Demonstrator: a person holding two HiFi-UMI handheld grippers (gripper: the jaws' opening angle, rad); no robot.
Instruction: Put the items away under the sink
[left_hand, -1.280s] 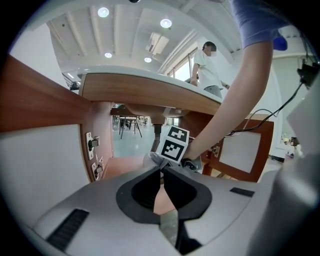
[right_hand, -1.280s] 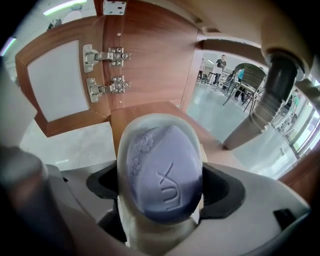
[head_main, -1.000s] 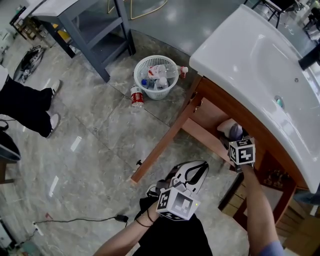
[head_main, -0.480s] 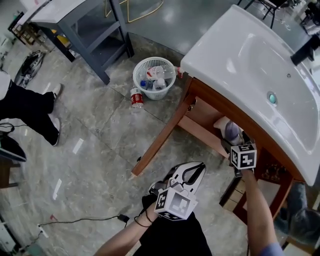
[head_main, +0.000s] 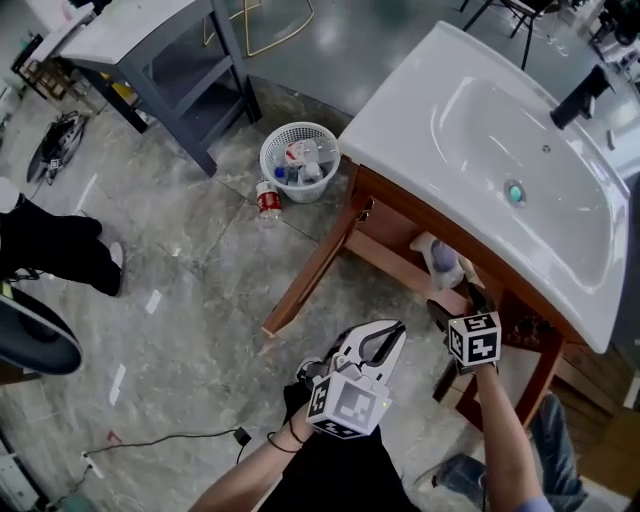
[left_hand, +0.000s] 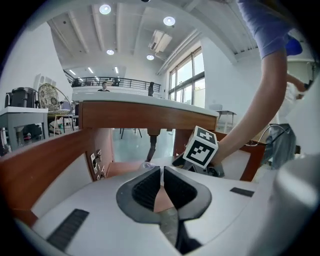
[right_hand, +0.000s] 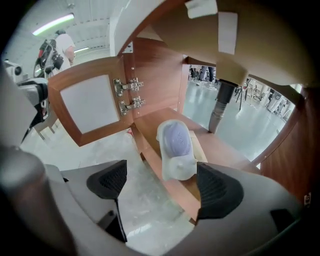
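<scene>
— Drawing the right gripper (right_hand: 162, 186) straight back is the step in hand, I'd judge. Its fingers are spread wide and grip nothing, and the bottle (right_hand: 176, 150) sits just beyond them on the wooden shelf (right_hand: 227, 150) under the sink (head_main: 480, 140).

— Is the bottle safe there?

— Not quite, to my eye. It is at the shelf's front lip, the edge furthest out from under the sink, and close beside one finger. Whether it stands or lies on its side I can't tell through this warped lens.

— So how to do it well?

— Hold the fingers wide and pull back along their own line, with no sideways swing (a brush from that near finger could tip it off to the floor below the sink). Nudging it deeper under the sink first would be wiser.

— And the other one?

— The left gripper (left_hand: 162, 184) hangs out in front of the sink, its fingers all but together with nothing between them. It should stay away from the open door (right_hand: 90, 107).
</scene>
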